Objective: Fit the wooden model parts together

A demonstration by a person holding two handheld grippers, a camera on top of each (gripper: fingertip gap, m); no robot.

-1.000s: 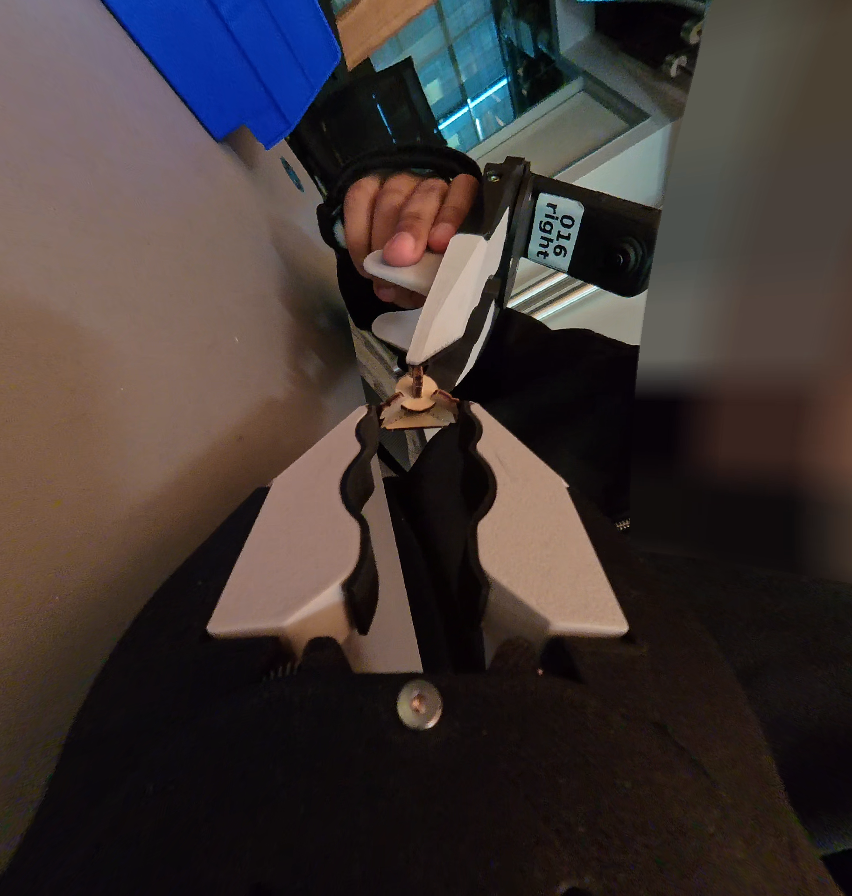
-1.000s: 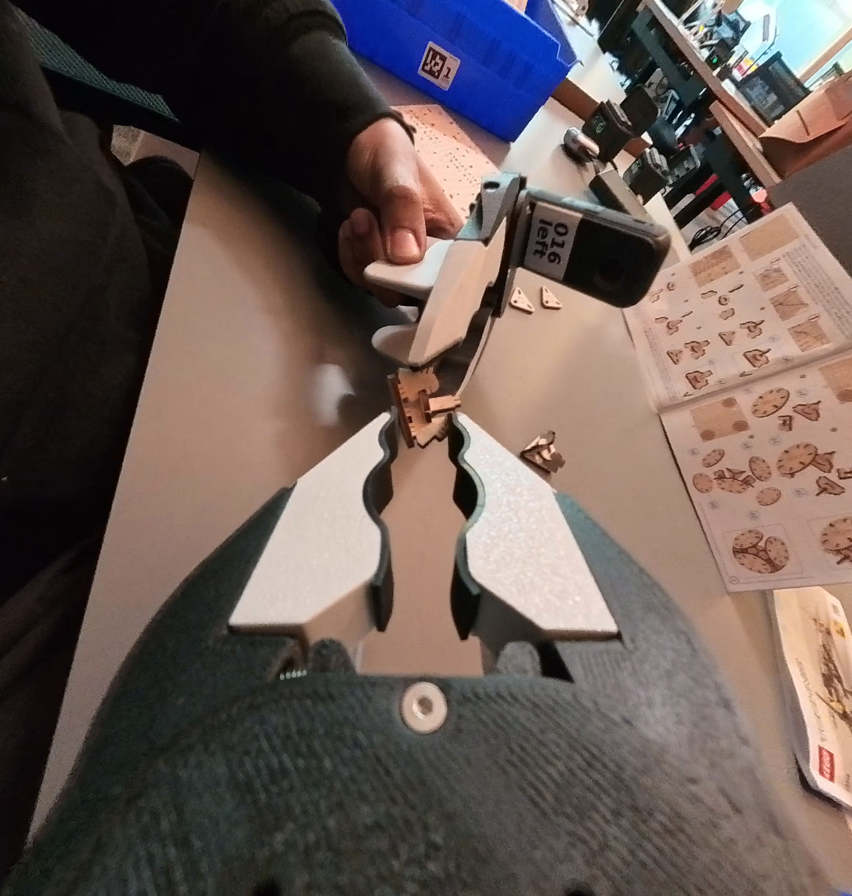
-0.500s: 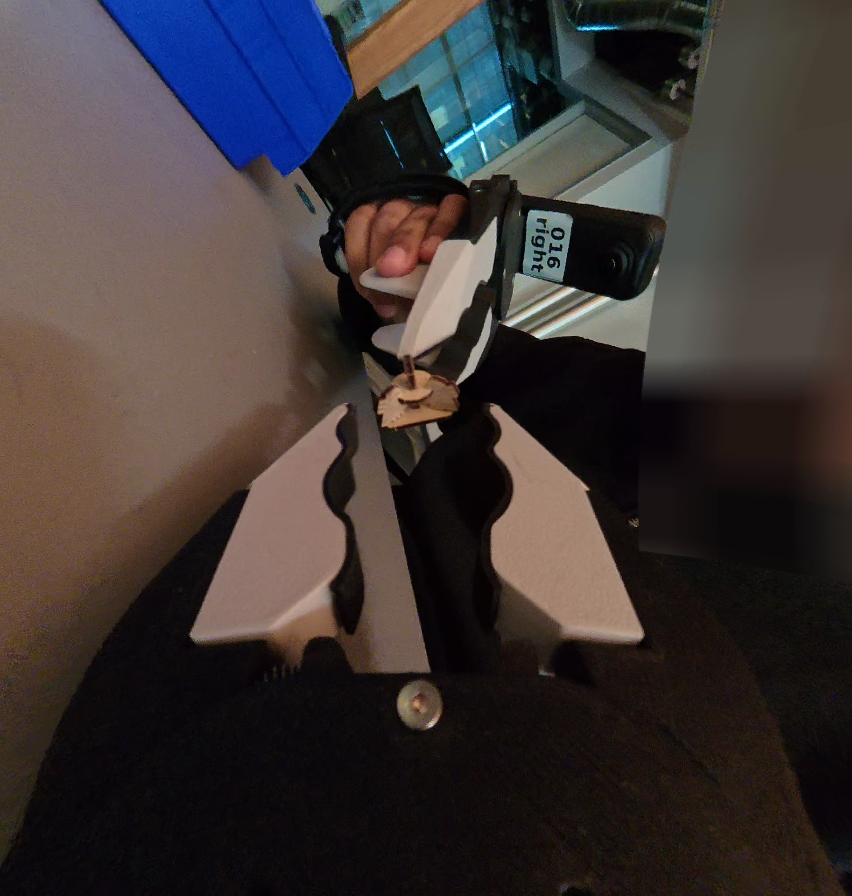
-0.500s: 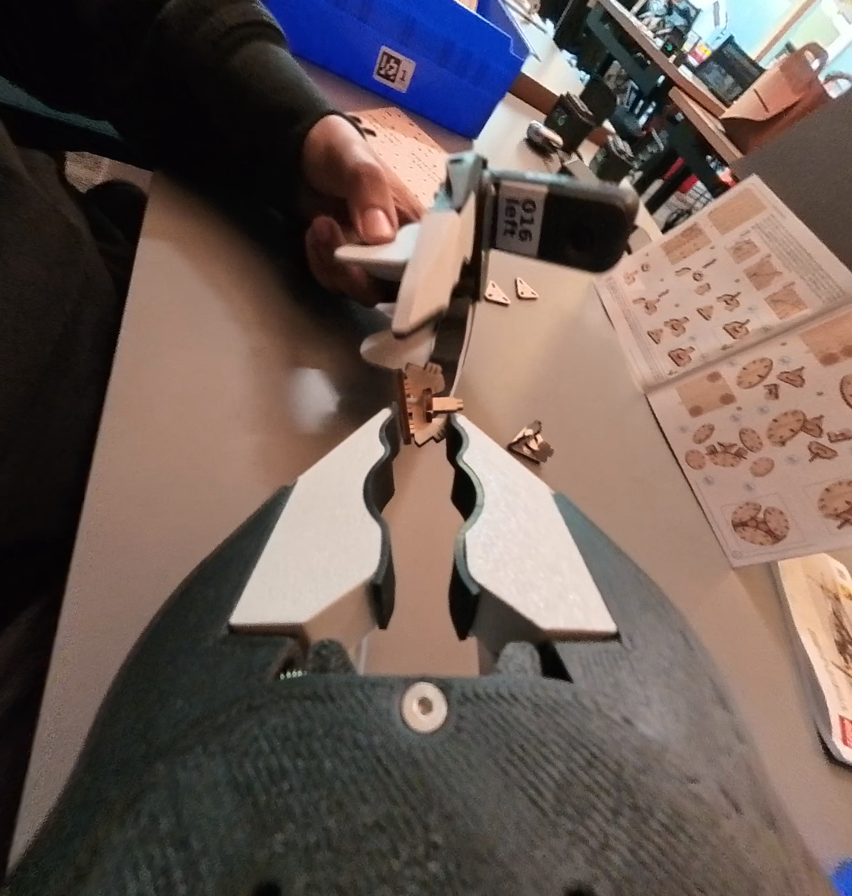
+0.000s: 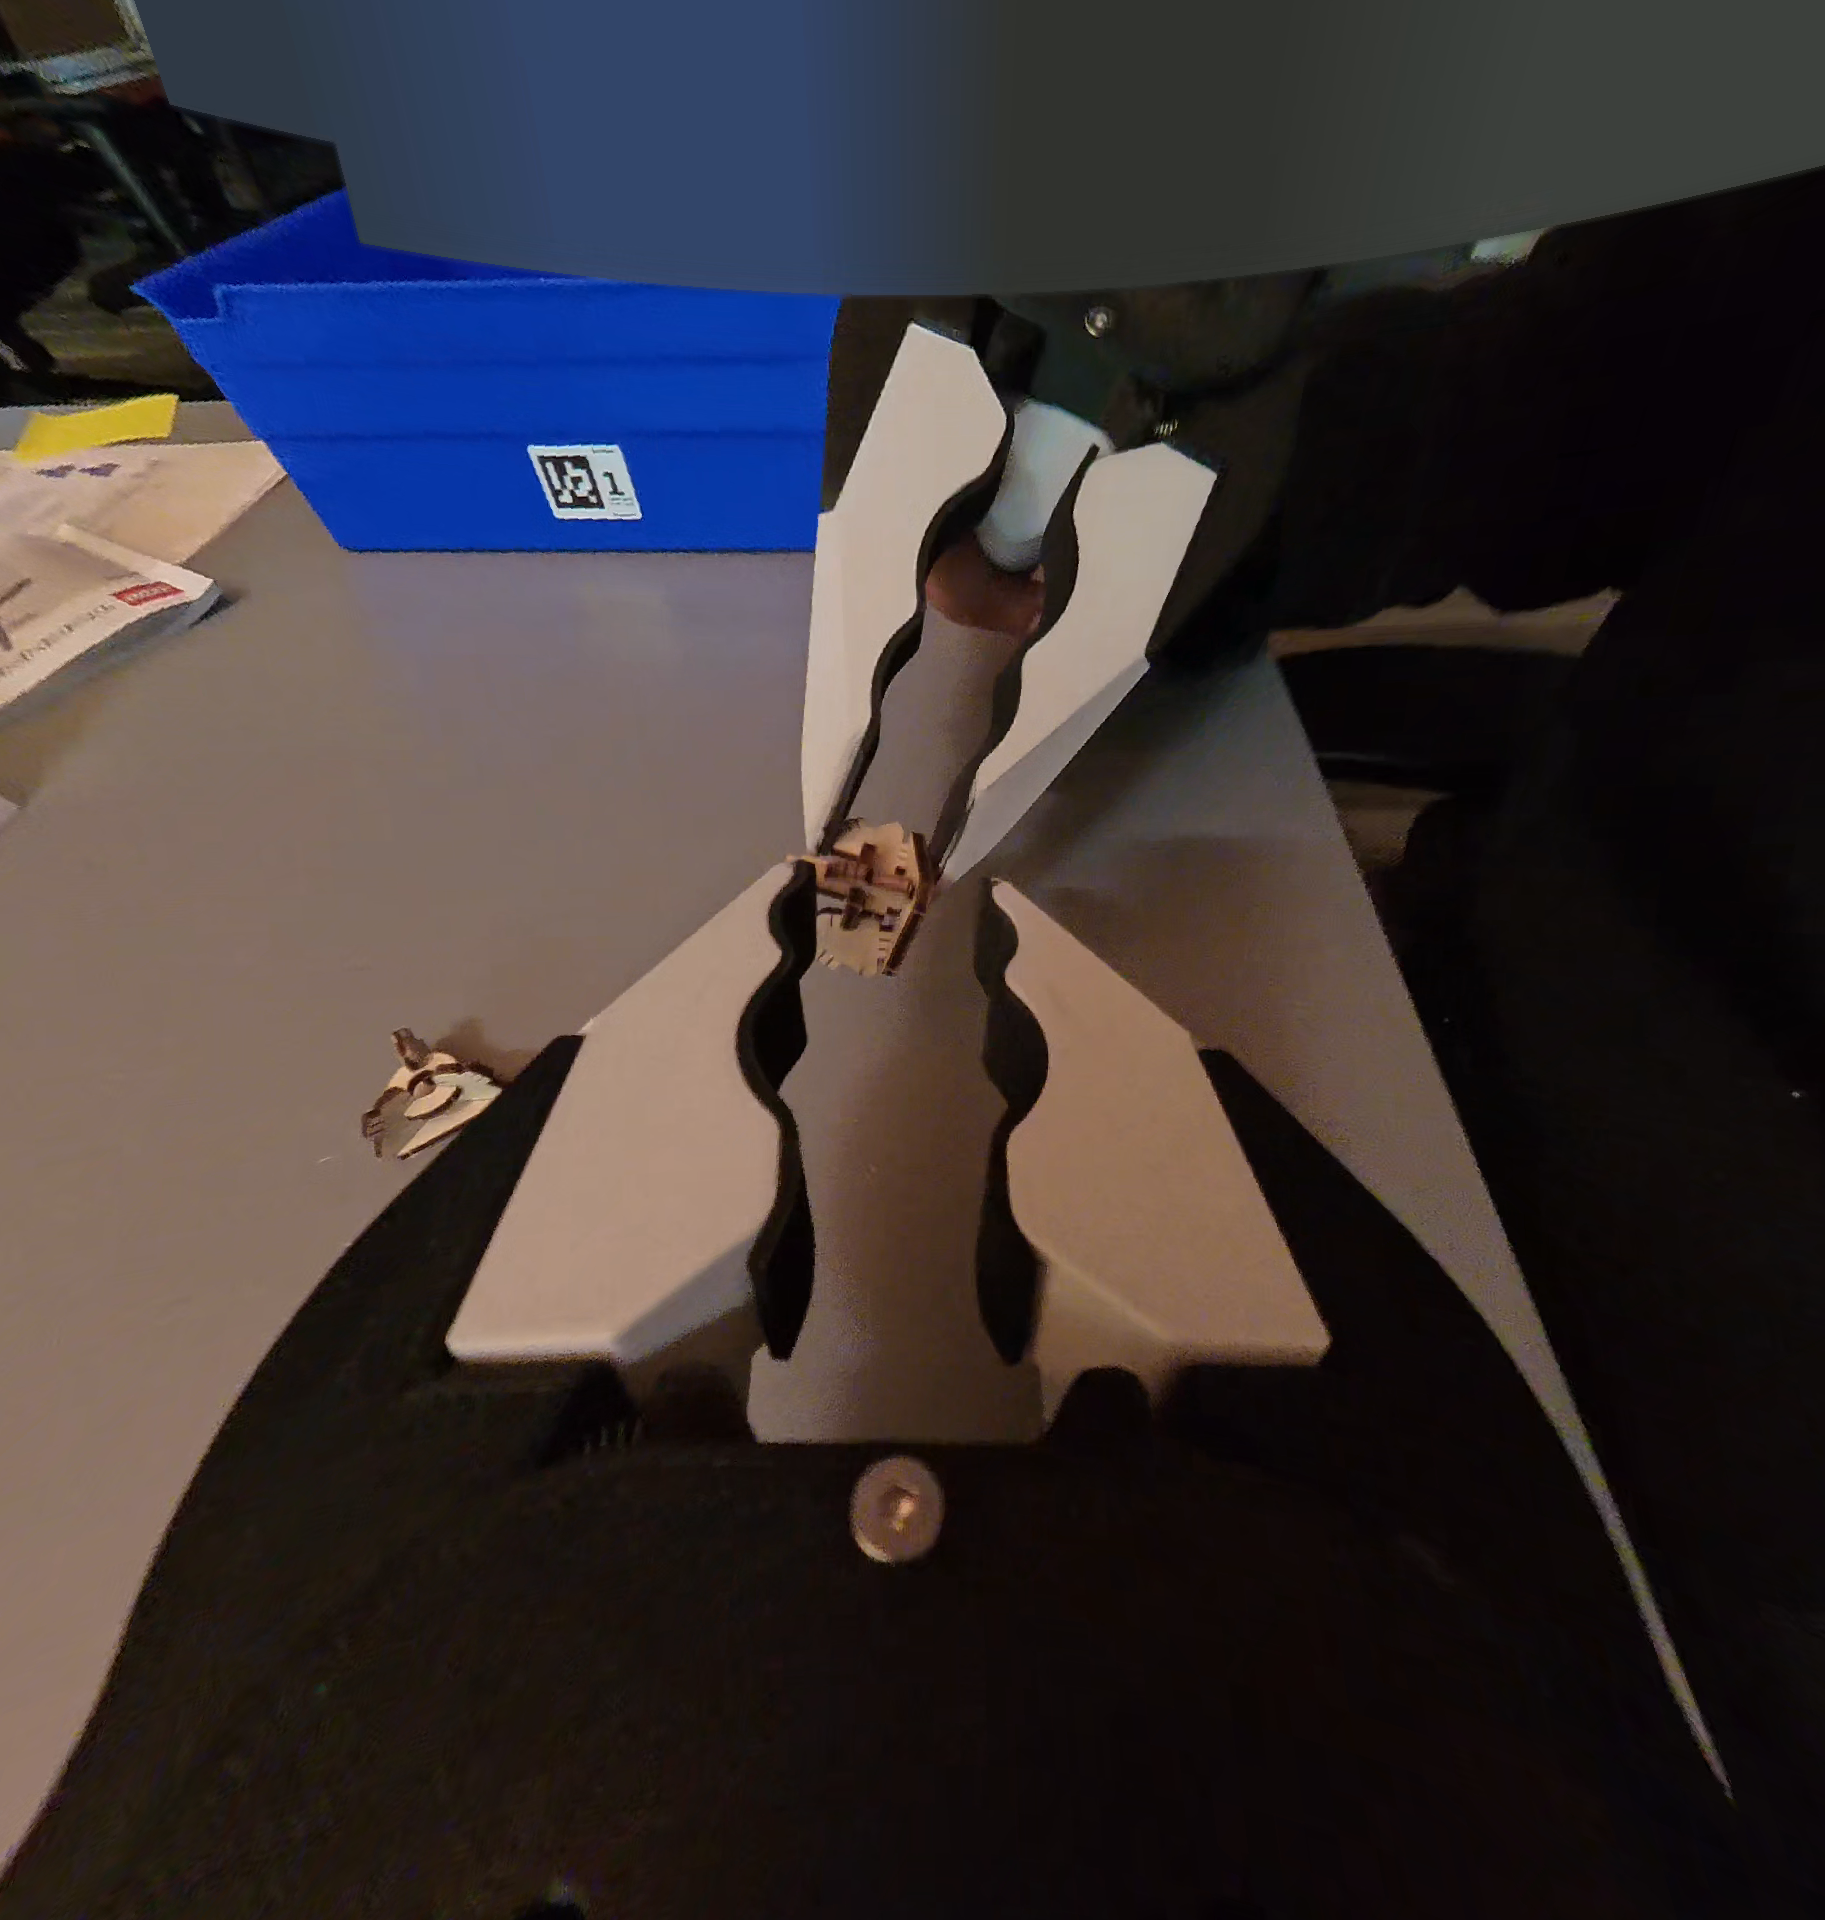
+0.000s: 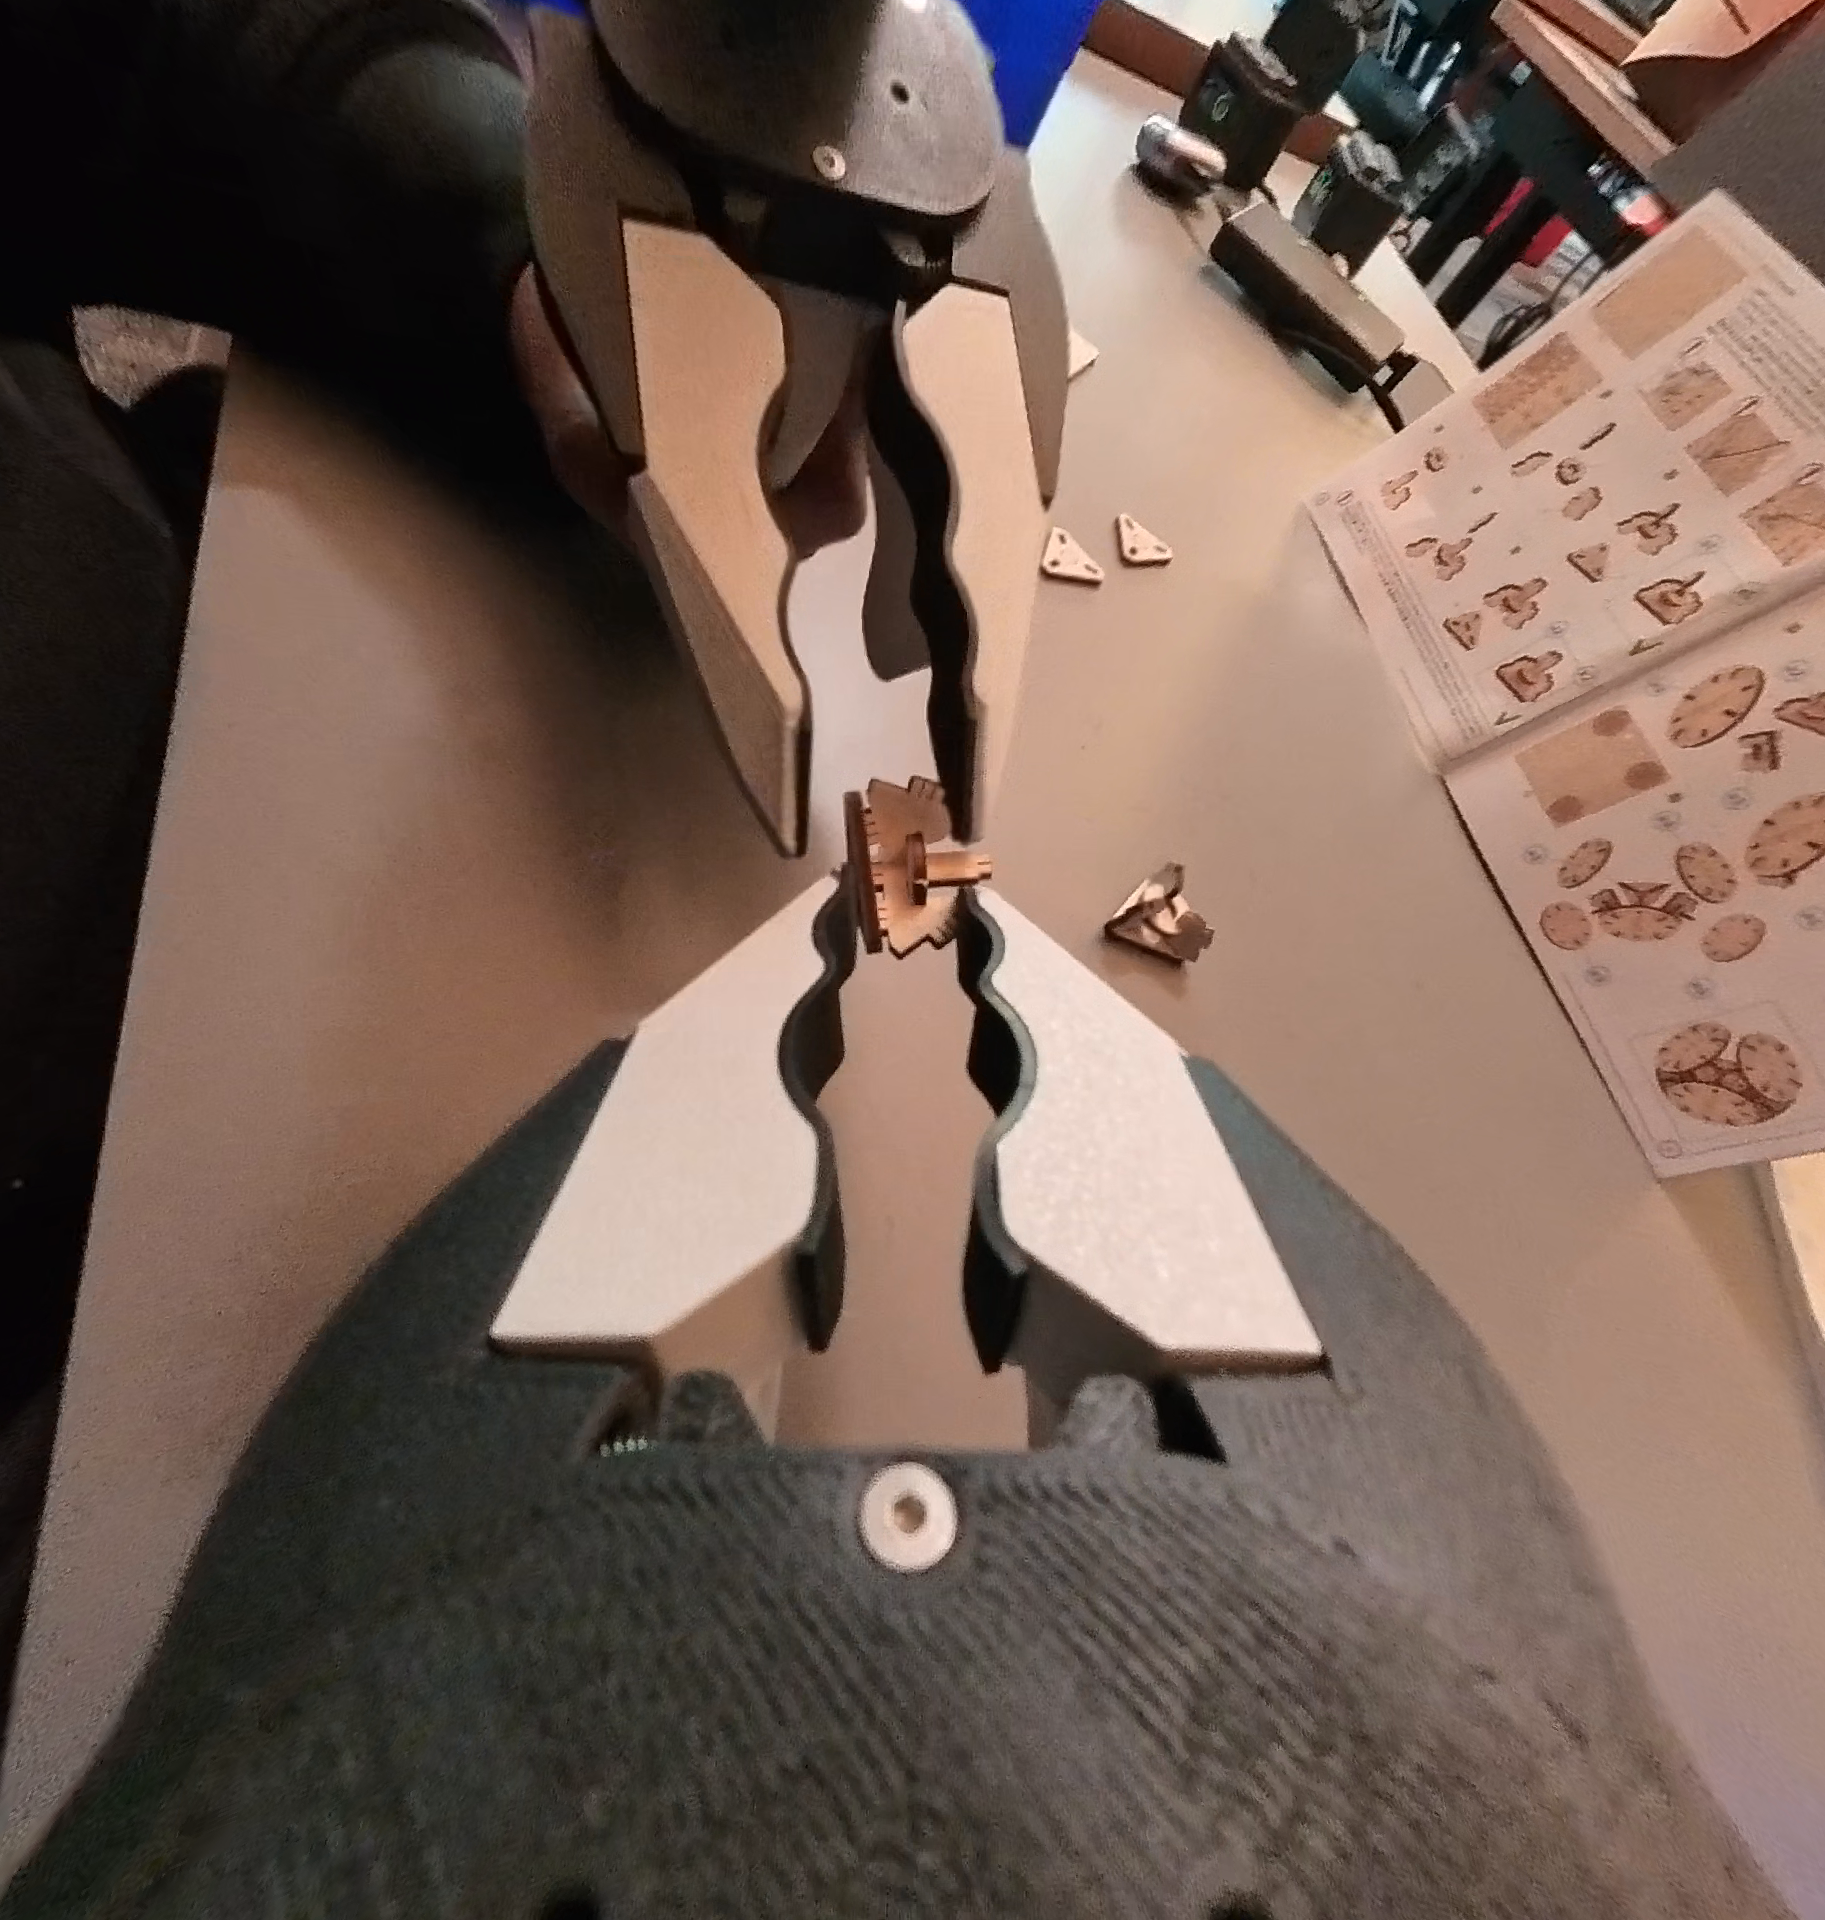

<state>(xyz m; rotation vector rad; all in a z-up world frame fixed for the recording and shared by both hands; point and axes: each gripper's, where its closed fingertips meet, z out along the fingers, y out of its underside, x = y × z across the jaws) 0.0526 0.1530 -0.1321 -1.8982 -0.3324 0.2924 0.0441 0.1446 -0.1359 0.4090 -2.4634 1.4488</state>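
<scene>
Between the two facing tips, above the desk (image 6: 1303, 748), the right hand-held gripper (image 6: 903, 912) is clamping a small wooden gear assembly (image 6: 903, 878). The left hand-held gripper (image 5: 887, 894) is hovering released around it, not pressing.

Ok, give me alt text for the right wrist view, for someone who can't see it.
The right gripper pinches a small wooden gear assembly above a grey table, while the left gripper faces it, fingers apart. An open instruction booklet lies to the right.
</scene>
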